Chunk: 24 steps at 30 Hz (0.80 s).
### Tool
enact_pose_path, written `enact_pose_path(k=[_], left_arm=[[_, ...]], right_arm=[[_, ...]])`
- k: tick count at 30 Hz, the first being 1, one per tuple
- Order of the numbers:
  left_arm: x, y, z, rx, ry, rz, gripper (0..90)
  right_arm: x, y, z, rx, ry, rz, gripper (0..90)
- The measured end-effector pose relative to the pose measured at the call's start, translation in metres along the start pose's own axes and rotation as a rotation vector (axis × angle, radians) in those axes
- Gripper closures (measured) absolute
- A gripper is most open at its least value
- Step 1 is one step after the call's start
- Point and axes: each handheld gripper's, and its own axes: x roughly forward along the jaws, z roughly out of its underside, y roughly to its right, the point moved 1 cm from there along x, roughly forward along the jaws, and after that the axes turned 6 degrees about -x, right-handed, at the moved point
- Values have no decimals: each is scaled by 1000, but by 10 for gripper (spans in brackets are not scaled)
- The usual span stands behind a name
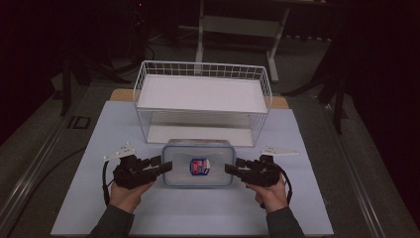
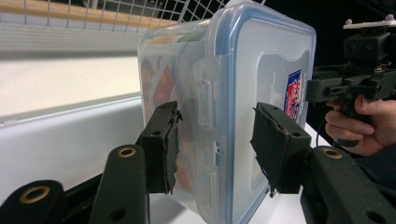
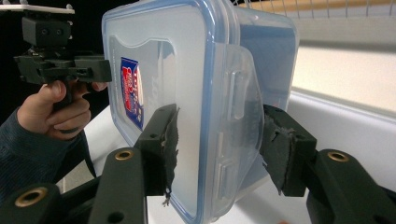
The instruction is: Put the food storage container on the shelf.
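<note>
A clear plastic container [image 1: 198, 176] with a blue-rimmed lid and a red-and-blue label stands on its long side in front of me, lid facing me. My left gripper [image 1: 166, 164] holds its left end and my right gripper [image 1: 230, 166] its right end. In the left gripper view the container [image 2: 261, 60] sits between the pads of the left gripper [image 2: 215, 140], one on the lid and one on the body. In the right gripper view the right gripper [image 3: 217, 140] clamps the container [image 3: 159, 56] the same way. Orange contents show faintly through the wall.
A white wire shelf rack [image 1: 203, 94] with two white boards stands right behind the container. A pale mat [image 1: 198, 213] covers the table, with bare room in front and to both sides. Dark floor and a desk frame [image 1: 237, 25] lie beyond.
</note>
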Motion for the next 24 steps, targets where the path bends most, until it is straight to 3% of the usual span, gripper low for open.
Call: enact_pose_path(k=[13, 24], left_arm=[[-3, 8, -23, 11, 44, 6, 518], [-11, 14, -45, 36, 86, 11, 519]], right_arm=[[-6, -3, -20, -21, 45, 8, 487], [-10, -8, -47, -68, 75, 10, 486]])
